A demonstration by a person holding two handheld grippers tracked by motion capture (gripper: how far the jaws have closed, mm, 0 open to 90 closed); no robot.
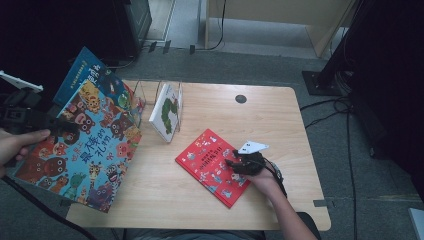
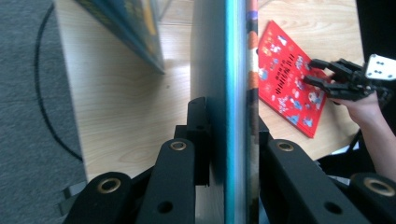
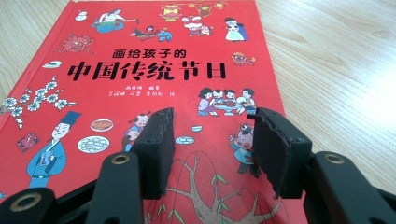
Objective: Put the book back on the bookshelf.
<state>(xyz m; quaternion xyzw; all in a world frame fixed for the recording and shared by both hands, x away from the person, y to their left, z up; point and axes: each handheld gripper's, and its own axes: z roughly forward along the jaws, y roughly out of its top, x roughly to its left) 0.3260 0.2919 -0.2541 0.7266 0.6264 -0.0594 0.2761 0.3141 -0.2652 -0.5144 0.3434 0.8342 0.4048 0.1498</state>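
A large teal picture book (image 1: pixel 92 150) covered in cartoon animals is held tilted in the air over the table's left edge. My left gripper (image 1: pixel 60 127) is shut on its edge, and in the left gripper view the book's spine (image 2: pixel 236 70) runs straight up between the jaws of the left gripper (image 2: pixel 231 116). A red picture book (image 1: pixel 207 165) lies flat near the table's front right. My right gripper (image 1: pixel 234 162) rests low over the red book's right end, open, with the red book's cover (image 3: pixel 140 70) showing between the jaws of the right gripper (image 3: pixel 212 135).
A wire book rack (image 1: pixel 150 90) stands at the back left of the wooden table (image 1: pixel 225 110), holding a white book (image 1: pixel 167 112) with a green caterpillar. A blue book (image 1: pixel 82 70) sits behind the raised one. A round hole (image 1: pixel 241 99) marks the tabletop.
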